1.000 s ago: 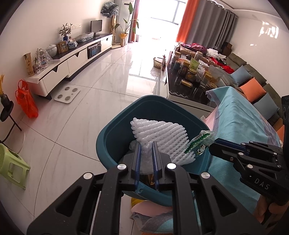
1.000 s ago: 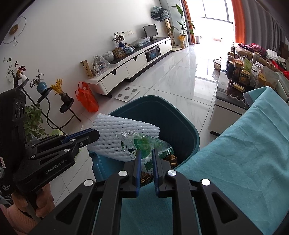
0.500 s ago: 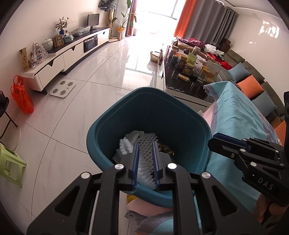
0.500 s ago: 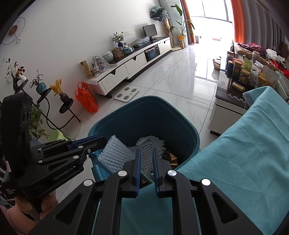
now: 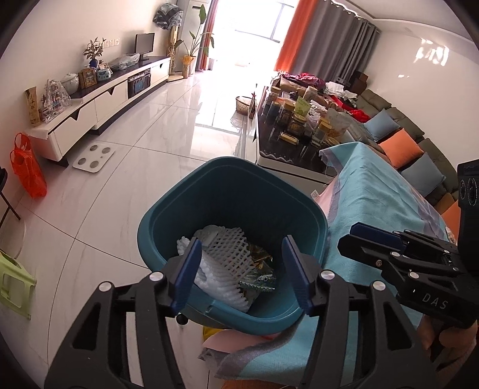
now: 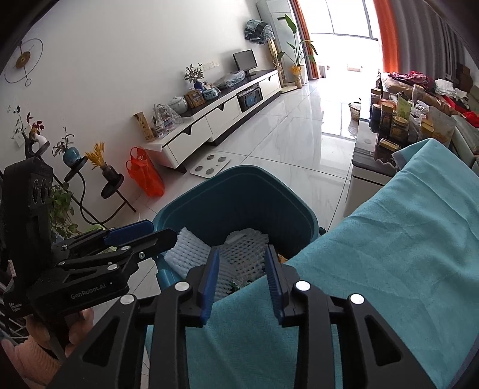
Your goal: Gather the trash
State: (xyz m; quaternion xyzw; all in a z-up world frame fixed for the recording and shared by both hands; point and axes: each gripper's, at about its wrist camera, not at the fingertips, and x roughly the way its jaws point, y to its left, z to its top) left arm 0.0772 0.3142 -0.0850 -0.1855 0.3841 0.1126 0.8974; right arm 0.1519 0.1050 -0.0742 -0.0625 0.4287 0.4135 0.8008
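Foam netting [image 5: 223, 263] fills ribbed bin [image 5: 239, 191].

Bright daylit room, lit from the far window [image 5: 254, 27], blown out to white there. Glare streaked along the floor tiles [image 5: 209, 113] below that window. Strong fisheye bending and black vignetting toward corners farthest from window. Sharp throughout.

Matt plastic bin [image 5: 179, 209] — glossy floor tiles [image 5: 134, 167]
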